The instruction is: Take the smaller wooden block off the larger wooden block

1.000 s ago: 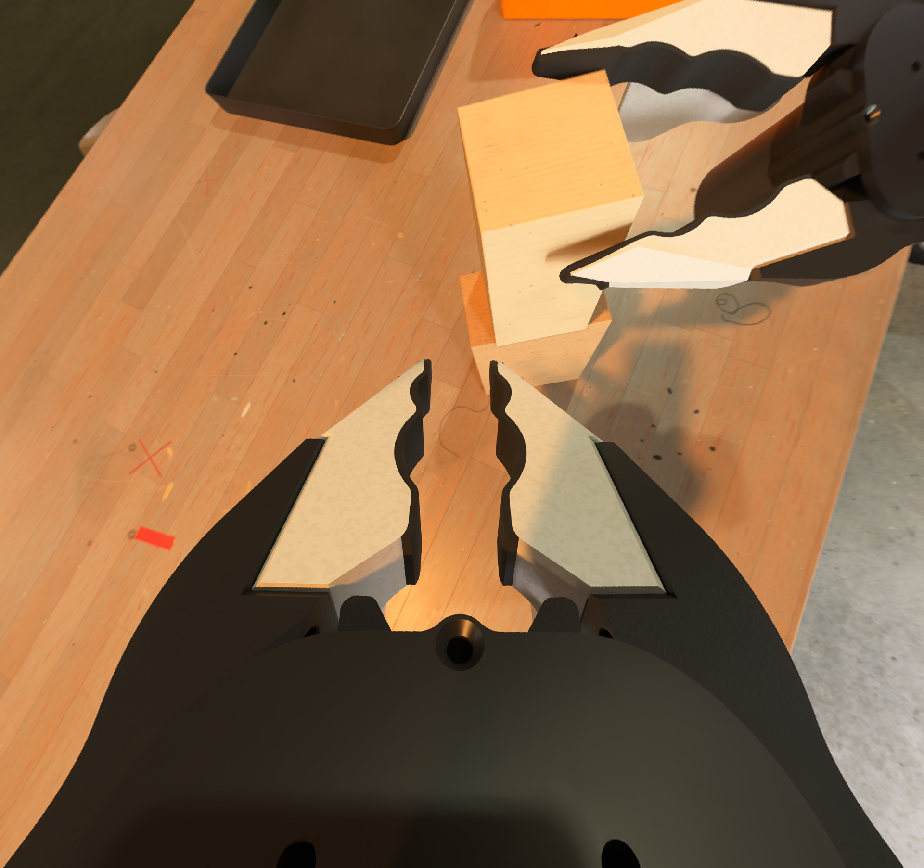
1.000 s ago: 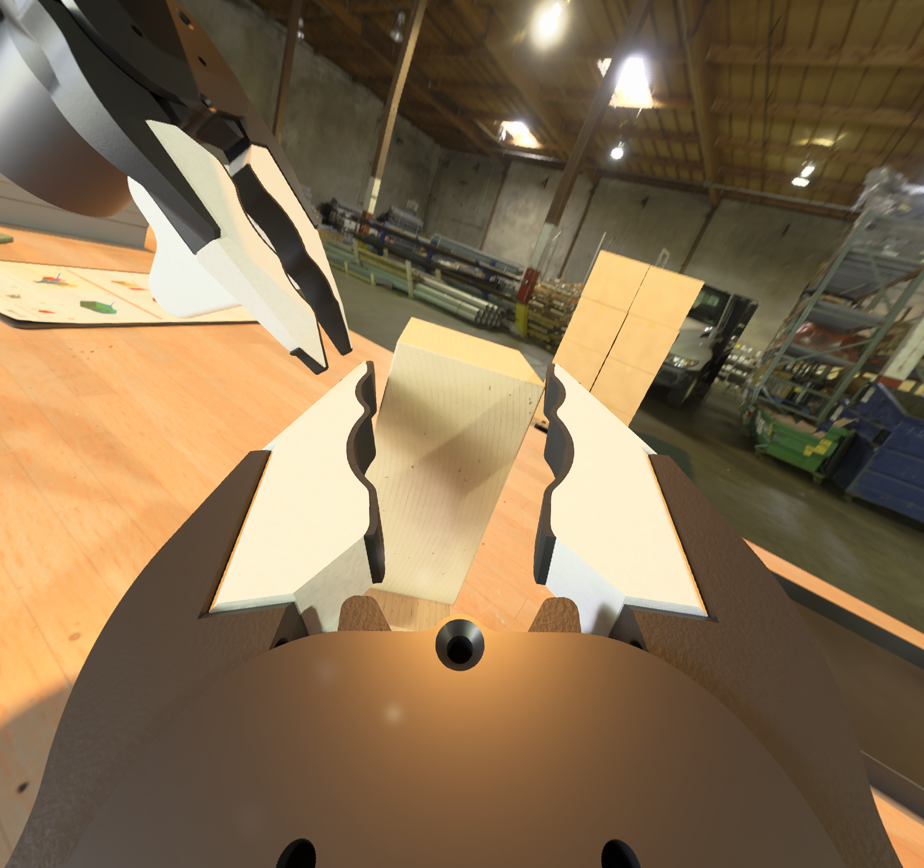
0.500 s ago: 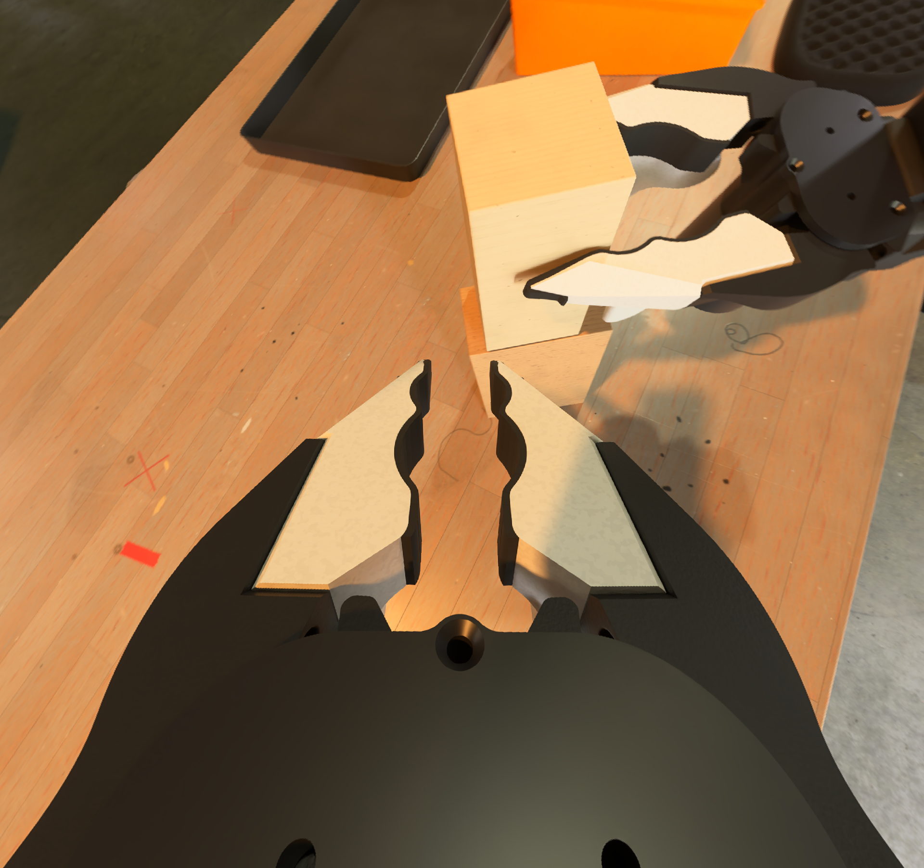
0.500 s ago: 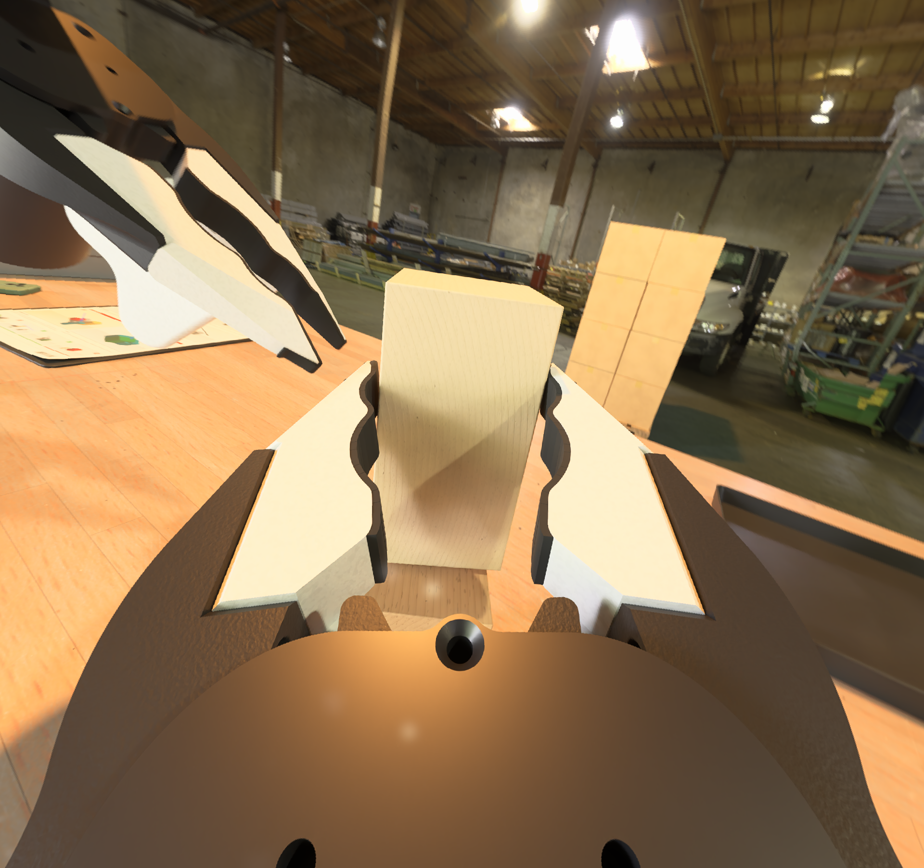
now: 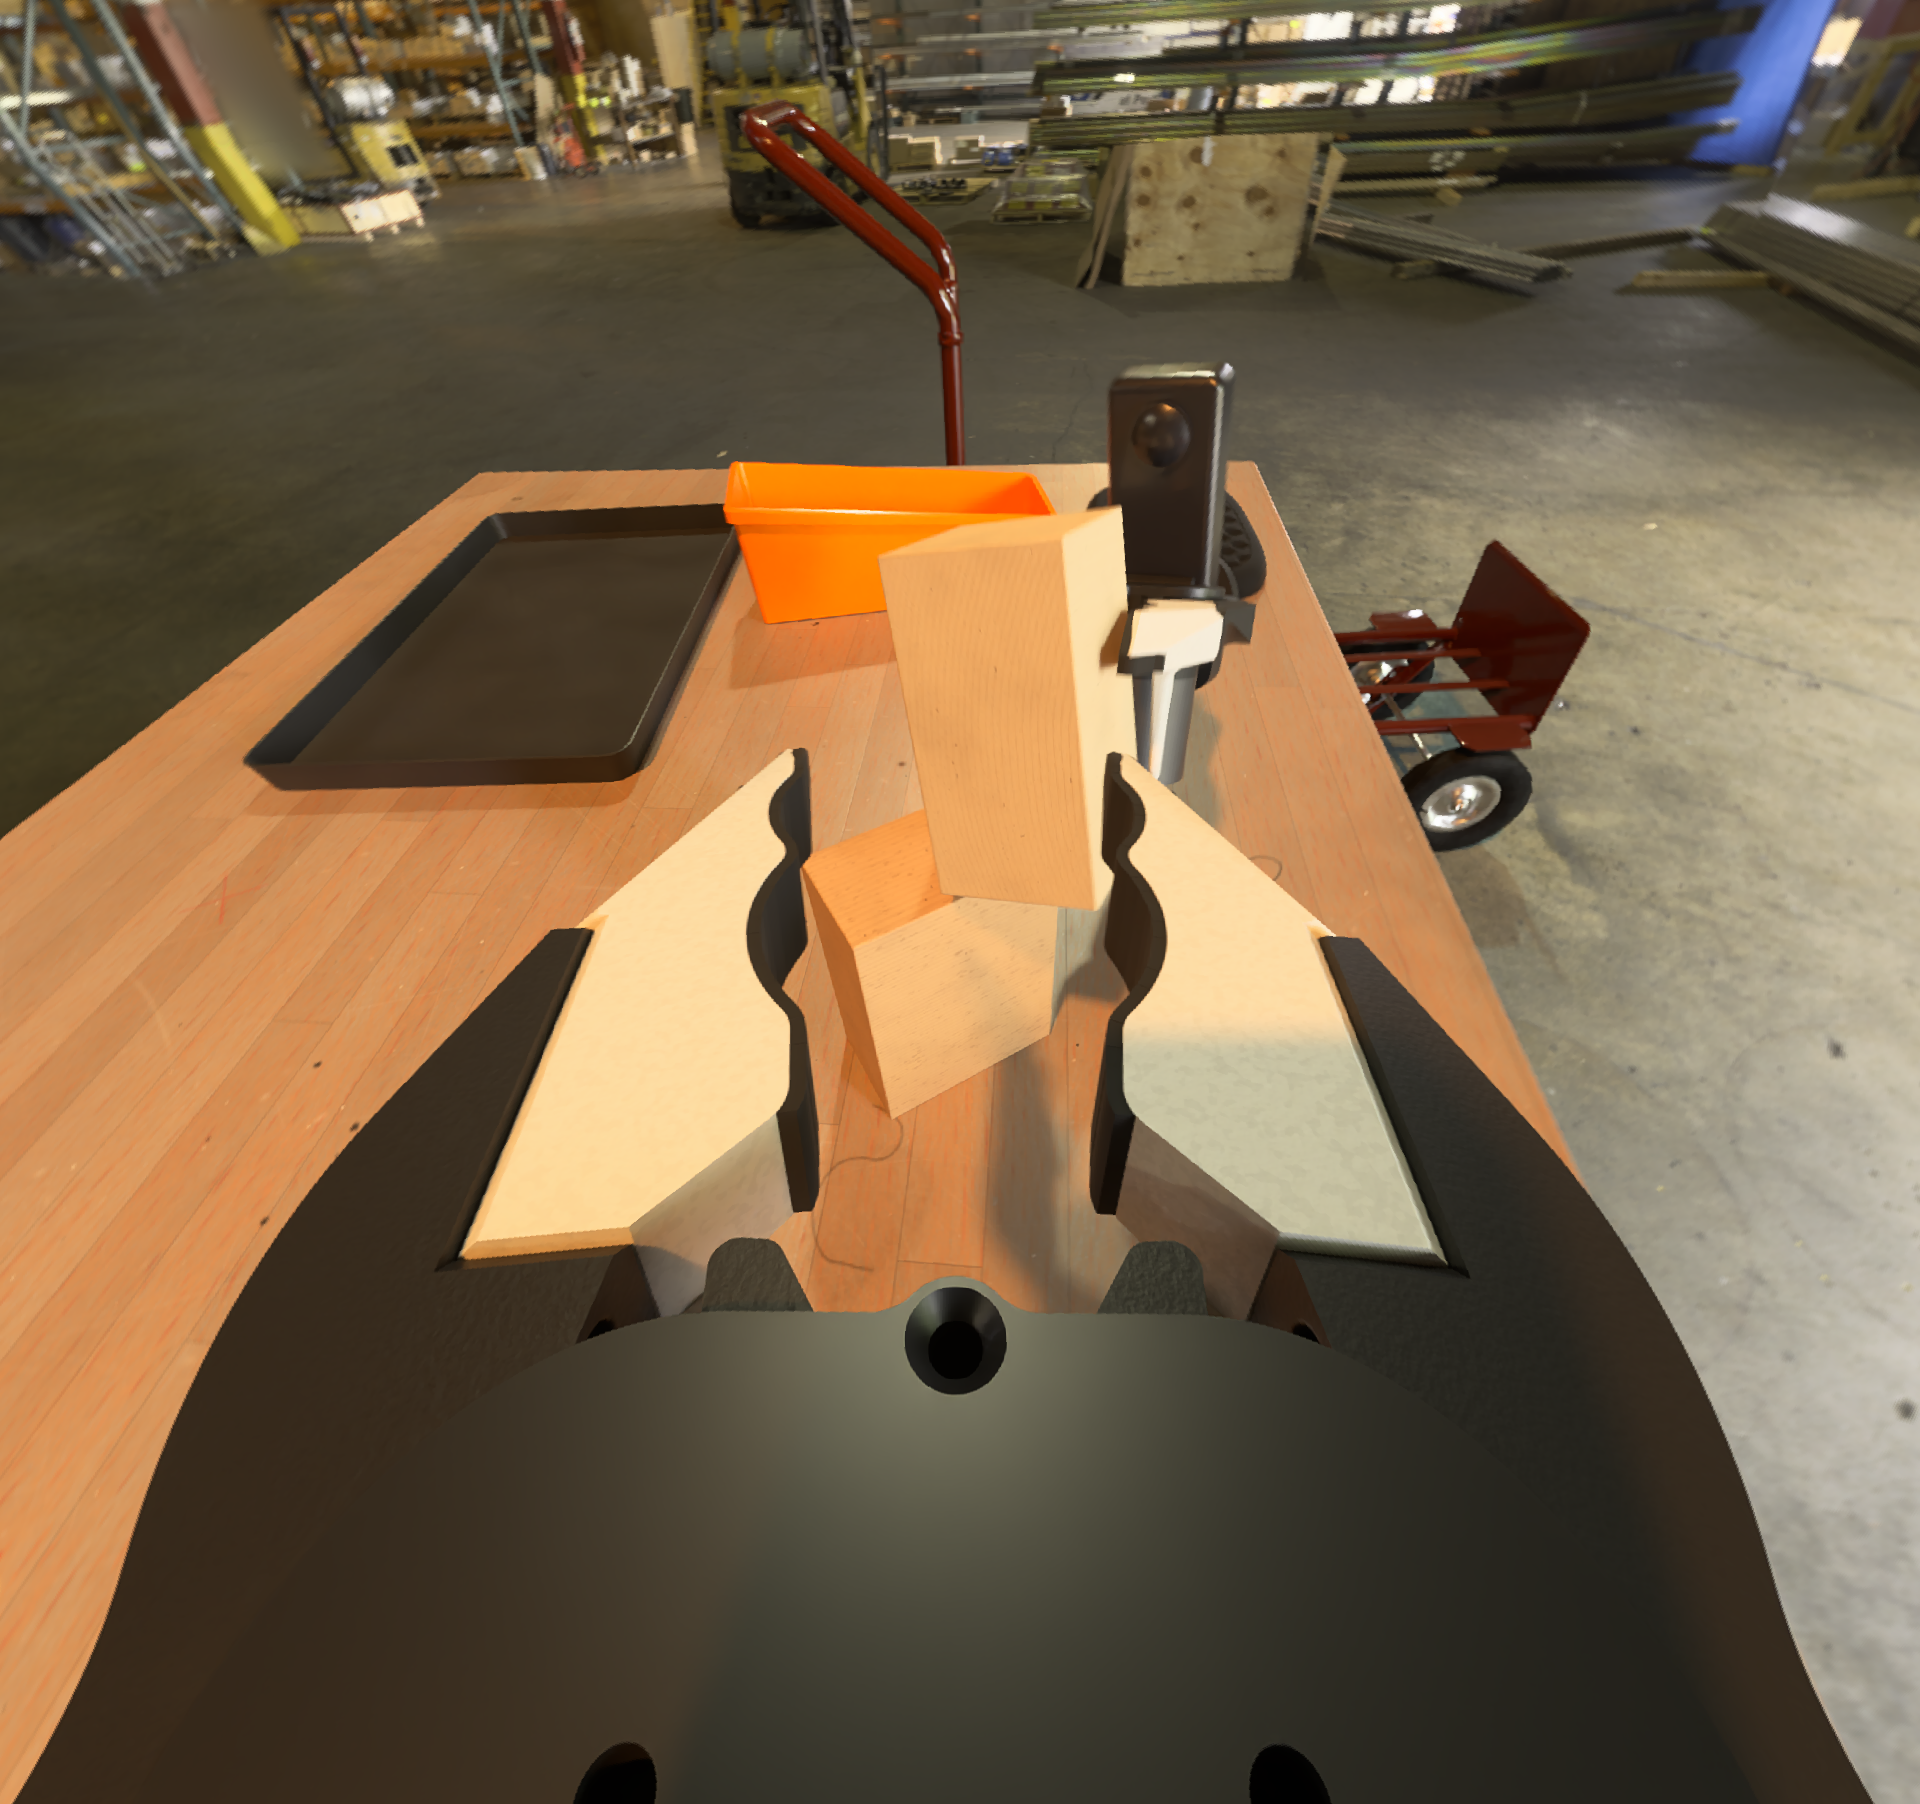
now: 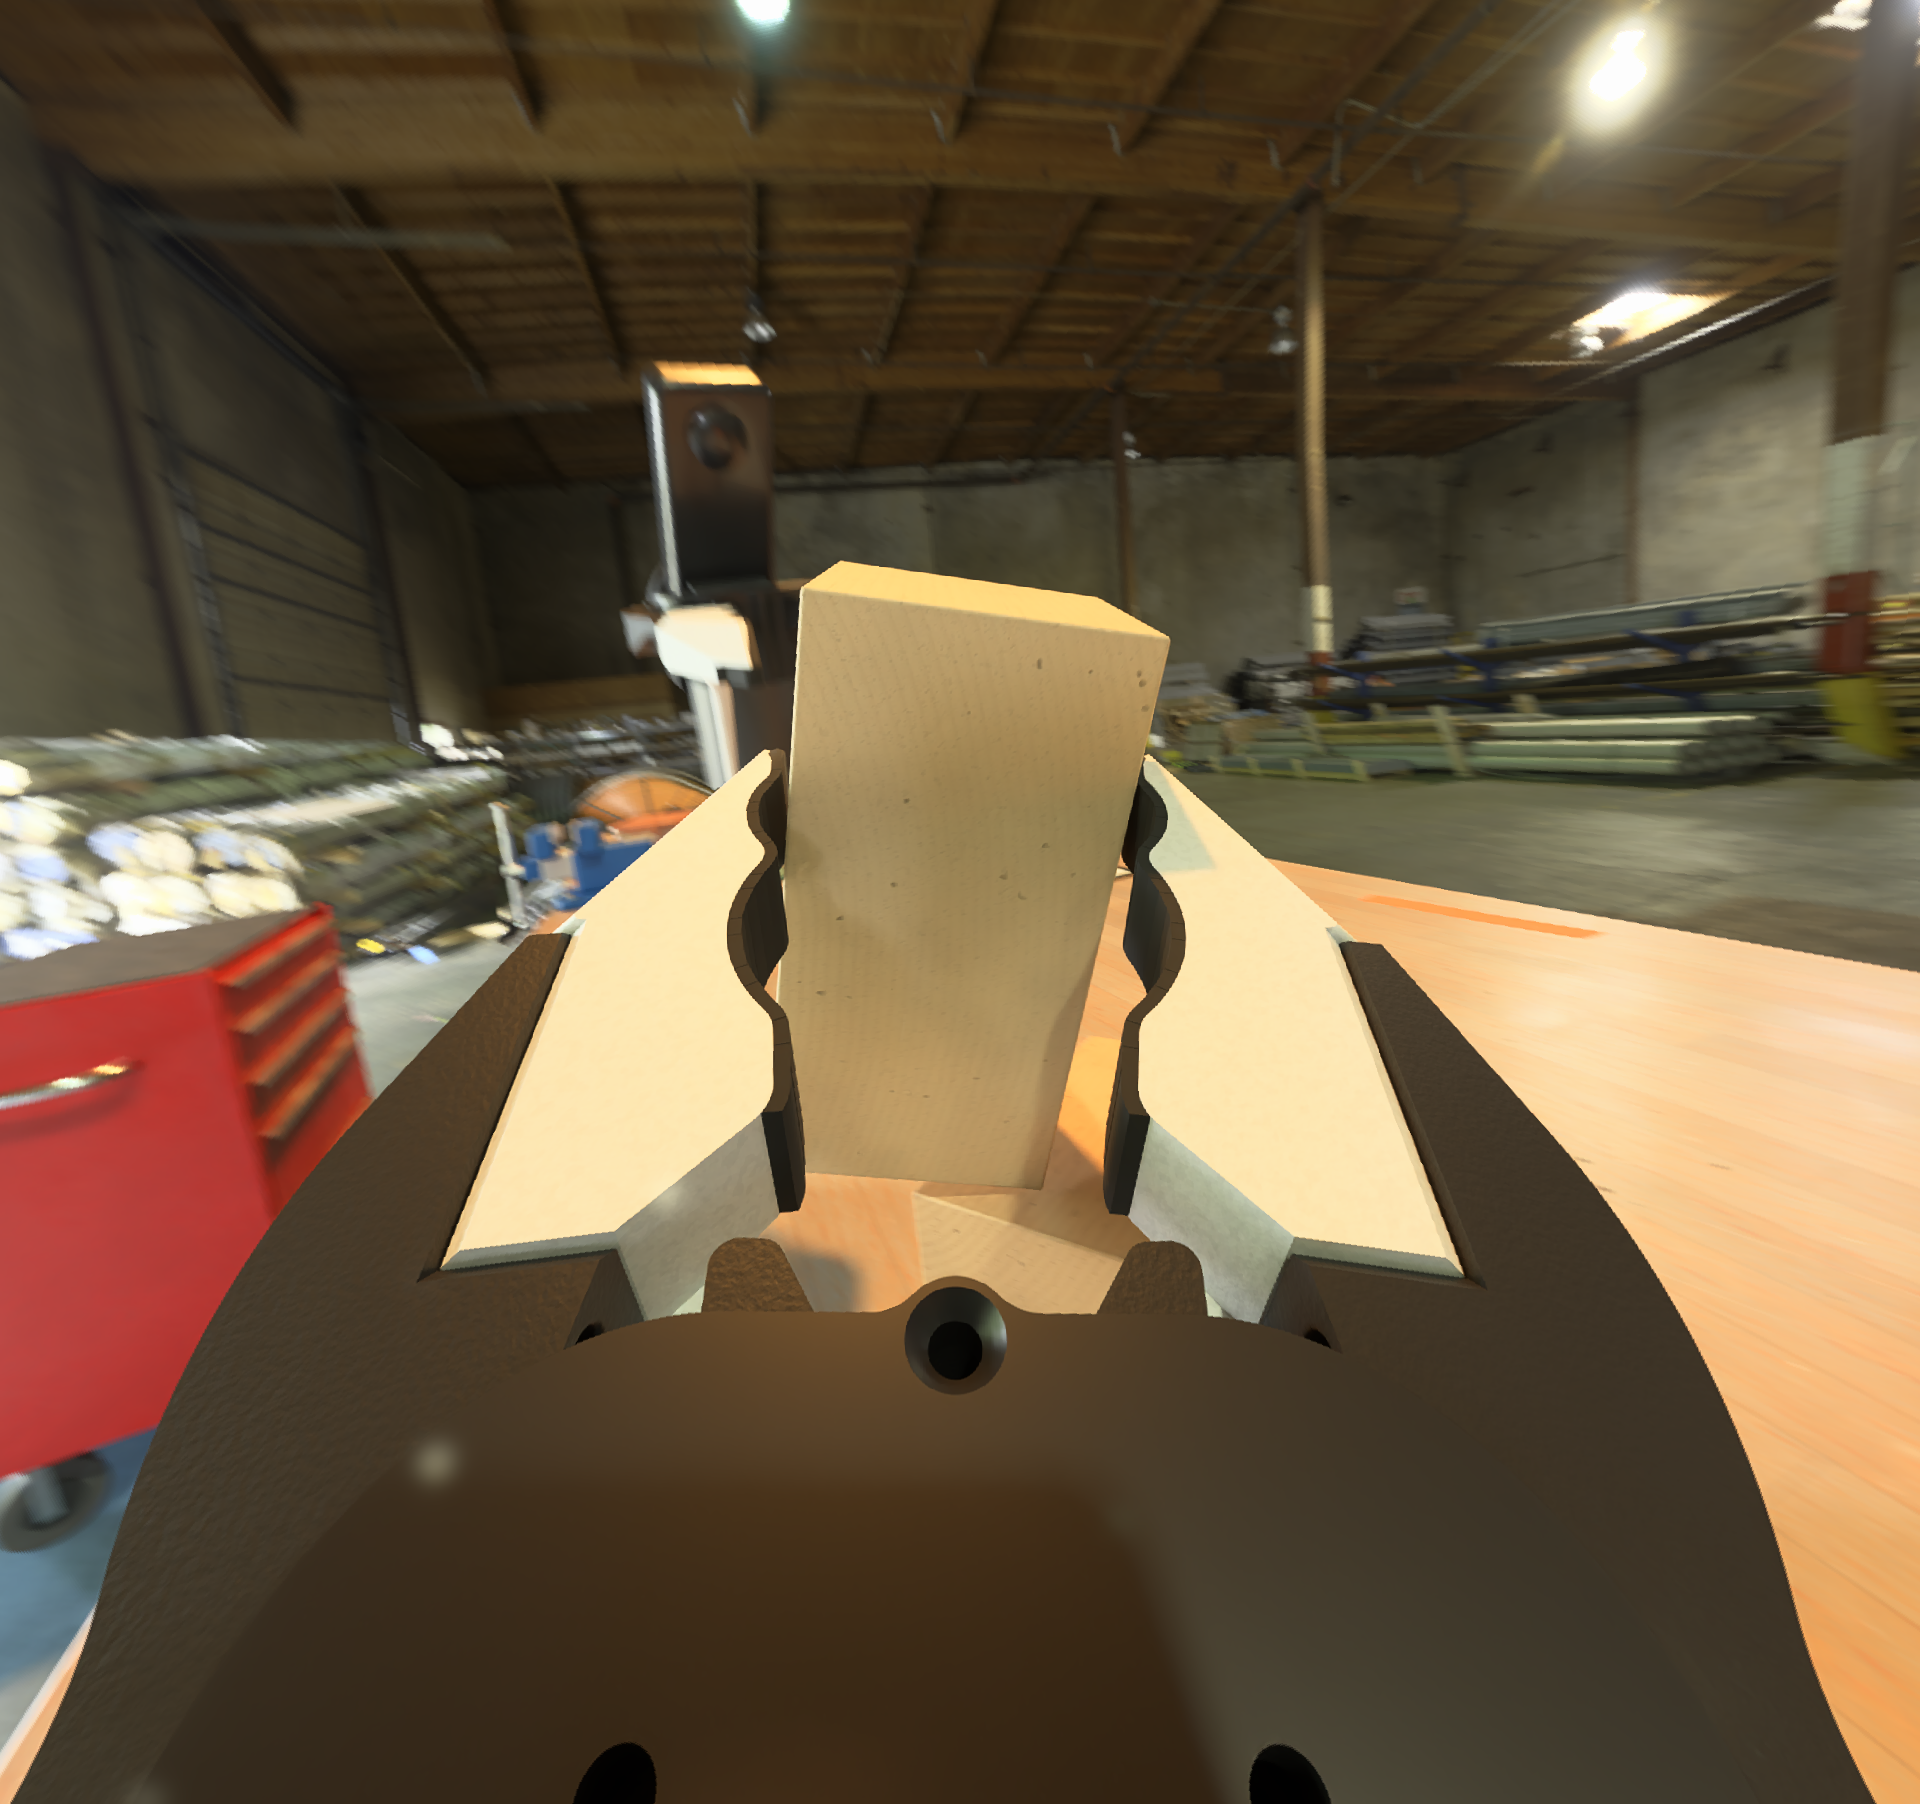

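A tall pale upper wooden block [image 5: 997,715] stands tilted over a lower wooden block [image 5: 935,996] on the wooden table [image 5: 260,975]. Whether the two blocks touch, I cannot tell. My right gripper [image 6: 956,767] is shut on the upper block [image 6: 956,871], with a finger pressed on each side. Its black body [image 5: 1169,487] shows behind that block in the left wrist view. My left gripper [image 5: 956,767] is open and low over the table. Its fingers flank the lower block, with a gap on the right side. A corner of the lower block [image 6: 997,1245] shows under the held one.
A black tray [image 5: 499,653] lies at the far left of the table and an orange bin [image 5: 831,549] stands behind the blocks. The table's right edge runs close beside the blocks, with a red hand truck [image 5: 1475,663] on the floor beyond. A red tool cabinet [image 6: 156,1131] stands off the table.
My left gripper has opened wider, dropped lower and moved forward around the lower block. My right gripper has swung round with the upper block, which now tilts, and faces the left gripper.
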Robot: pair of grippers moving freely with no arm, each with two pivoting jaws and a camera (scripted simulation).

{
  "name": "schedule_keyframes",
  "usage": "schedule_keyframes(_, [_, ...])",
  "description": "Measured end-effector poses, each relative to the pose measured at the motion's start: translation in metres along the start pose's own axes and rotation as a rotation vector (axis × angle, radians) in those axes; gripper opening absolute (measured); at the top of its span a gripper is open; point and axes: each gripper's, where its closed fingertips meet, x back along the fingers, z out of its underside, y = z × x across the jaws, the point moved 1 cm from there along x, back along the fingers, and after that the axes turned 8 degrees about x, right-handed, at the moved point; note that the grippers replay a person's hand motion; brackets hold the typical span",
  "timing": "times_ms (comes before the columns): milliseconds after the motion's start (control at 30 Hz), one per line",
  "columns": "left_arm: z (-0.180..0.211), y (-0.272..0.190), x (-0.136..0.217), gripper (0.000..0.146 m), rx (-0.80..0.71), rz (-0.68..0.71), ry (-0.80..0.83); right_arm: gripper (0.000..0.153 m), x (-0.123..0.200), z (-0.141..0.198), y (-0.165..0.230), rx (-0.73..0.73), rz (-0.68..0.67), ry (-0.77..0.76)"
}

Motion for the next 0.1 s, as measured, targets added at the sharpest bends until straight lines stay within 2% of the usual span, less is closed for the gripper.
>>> schedule_keyframes(100, [0.019, -0.003, -0.011, 0.063, -0.055, 0.042, 0.017, 0.064, -0.003, 0.001, 0.008, -0.088, -0.077, -0.061])
